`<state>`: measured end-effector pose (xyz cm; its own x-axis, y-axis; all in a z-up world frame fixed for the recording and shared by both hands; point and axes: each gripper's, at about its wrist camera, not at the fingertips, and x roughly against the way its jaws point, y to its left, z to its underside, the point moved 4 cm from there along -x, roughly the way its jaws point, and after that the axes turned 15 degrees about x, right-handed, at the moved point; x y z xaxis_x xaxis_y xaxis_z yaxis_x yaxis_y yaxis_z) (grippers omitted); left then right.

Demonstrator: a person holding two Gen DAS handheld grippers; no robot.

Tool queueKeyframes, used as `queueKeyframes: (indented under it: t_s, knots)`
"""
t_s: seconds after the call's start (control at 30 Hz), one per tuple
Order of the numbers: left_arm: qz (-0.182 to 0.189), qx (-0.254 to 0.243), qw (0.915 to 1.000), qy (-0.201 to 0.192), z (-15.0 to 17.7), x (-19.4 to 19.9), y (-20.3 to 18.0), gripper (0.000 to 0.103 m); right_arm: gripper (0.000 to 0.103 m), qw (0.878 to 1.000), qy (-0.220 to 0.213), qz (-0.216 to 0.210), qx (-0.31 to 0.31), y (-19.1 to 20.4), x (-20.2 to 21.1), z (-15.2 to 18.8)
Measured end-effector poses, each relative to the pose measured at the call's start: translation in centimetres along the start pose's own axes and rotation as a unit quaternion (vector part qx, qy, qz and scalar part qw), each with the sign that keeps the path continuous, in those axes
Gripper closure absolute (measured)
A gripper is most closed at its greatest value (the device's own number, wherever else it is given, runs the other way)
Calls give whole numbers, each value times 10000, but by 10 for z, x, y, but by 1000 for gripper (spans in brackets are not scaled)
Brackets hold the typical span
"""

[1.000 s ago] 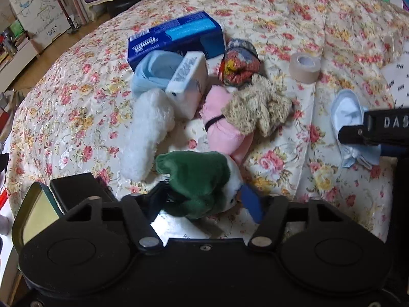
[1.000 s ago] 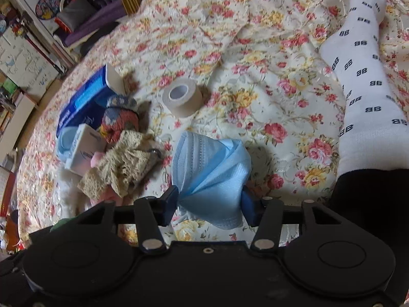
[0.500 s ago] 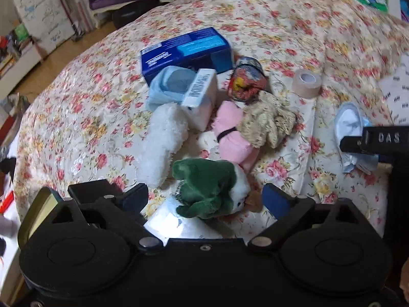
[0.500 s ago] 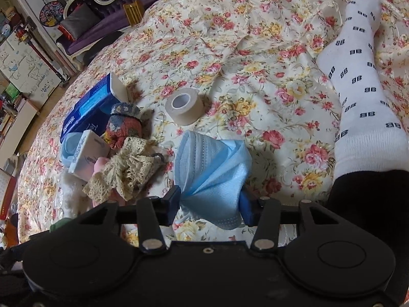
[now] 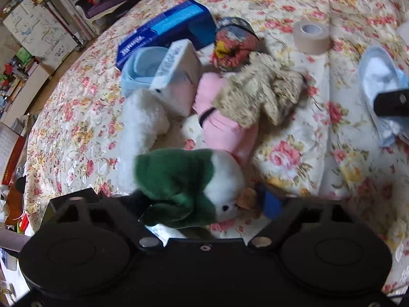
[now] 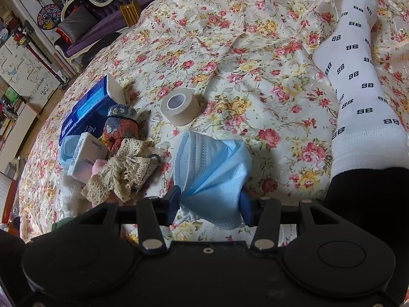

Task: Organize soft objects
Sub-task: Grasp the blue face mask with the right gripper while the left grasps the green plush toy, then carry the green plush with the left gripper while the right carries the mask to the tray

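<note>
Green plush [image 5: 176,179] between closing left claw [image 5: 204,204].

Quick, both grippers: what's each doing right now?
Left gripper: jaws closing around the green-and-white plush toy.
Right gripper: shut on the blue face mask.

Green-white plush toy [image 5: 184,179], floral bedspread [image 5: 319,168]

Beyond the bed [image 6: 255,38] you work on, a purple chaise [image 6: 102,23] stands; left of it, white cabinets [image 6: 23,69] on wooden floor [image 6: 46,107].
</note>
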<state>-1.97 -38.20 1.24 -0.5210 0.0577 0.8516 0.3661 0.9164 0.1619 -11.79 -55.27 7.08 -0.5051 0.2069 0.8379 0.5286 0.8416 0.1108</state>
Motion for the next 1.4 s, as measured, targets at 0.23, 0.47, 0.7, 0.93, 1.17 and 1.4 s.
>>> queueKeyframes:
  t_s: [0.23,0.47,0.7,0.93,1.17,1.4]
  knots:
    - [356,442,9981,248,-10,3,16,40,55,10000,-26,39,31,1,0,0]
    - [659,786,9946,129,-21,41,40,39,55,9999,-23,113,71,0,0,2]
    - [758,1147,9905,-101,-17,86,99,39,55,9994,5,281,221,7,-1,8]
    - [262,1797,9833,-129,11,85,188,39,56,9973,-61,535,498,27,4,12]
    - [-161,2652,9636,290,39,42,269,39,56,9949,-147,406,908,79,26,21]
    - [-382,3108,9480,564,63,3,316,39,56,9857,-326,-170,1644,164,60,34]
